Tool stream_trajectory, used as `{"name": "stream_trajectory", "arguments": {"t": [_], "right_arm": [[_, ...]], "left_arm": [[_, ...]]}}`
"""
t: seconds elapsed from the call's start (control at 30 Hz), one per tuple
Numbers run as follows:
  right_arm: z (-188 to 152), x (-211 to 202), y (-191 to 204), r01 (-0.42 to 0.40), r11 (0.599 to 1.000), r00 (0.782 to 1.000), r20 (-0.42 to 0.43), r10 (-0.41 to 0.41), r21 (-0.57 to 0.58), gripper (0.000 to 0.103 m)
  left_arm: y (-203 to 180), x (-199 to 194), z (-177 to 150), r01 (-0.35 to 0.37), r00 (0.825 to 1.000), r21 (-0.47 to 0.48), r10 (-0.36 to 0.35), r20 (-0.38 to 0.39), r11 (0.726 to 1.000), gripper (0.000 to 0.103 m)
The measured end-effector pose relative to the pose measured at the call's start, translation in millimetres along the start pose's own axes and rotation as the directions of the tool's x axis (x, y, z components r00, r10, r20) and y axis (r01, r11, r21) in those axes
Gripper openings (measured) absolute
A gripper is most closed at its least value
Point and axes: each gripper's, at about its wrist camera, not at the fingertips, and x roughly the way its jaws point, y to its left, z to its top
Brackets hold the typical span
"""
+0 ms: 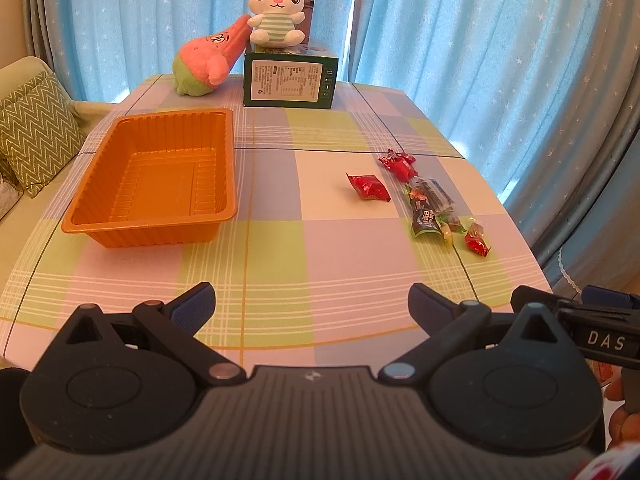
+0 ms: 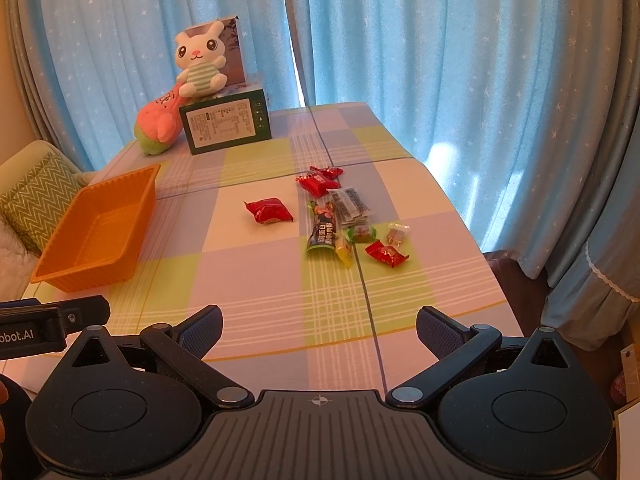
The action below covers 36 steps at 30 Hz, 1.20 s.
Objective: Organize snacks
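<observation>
An empty orange plastic tray (image 1: 100, 224) (image 2: 56, 264) sits on the left of the checked tablecloth. Several wrapped snacks lie in a loose group on the right: a red packet (image 1: 369, 187) (image 2: 269, 211) set apart, red candies (image 1: 398, 163) (image 2: 318, 179), a green bar (image 1: 424, 218) (image 2: 321, 231), a clear packet (image 2: 351, 205) and a small red candy (image 1: 477, 243) (image 2: 386, 254). My left gripper (image 1: 310, 300) is open and empty over the near table edge. My right gripper (image 2: 319, 322) is open and empty, well short of the snacks.
At the far end stand a green box (image 1: 290, 82) (image 2: 226, 126) with a white plush rabbit (image 1: 276, 10) (image 2: 200, 62) on it and a pink plush (image 1: 208, 62) (image 2: 158, 126) leaning beside. Blue curtains hang behind. A sofa with a zigzag cushion (image 1: 34, 136) is at left.
</observation>
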Motion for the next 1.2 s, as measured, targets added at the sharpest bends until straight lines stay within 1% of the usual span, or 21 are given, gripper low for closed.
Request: {"name": "stream_trajectory", "arguments": {"t": [1.2], "right_arm": [[-1.2, -0.1, -1.1, 0.001, 1.0, 1.0, -0.002, -0.001, 0.003, 0.103]], "left_arm": [[-0.5, -2.9, 0.2, 0.005, 1.0, -0.003, -0.005, 0.002, 1.0, 0.102]]}}
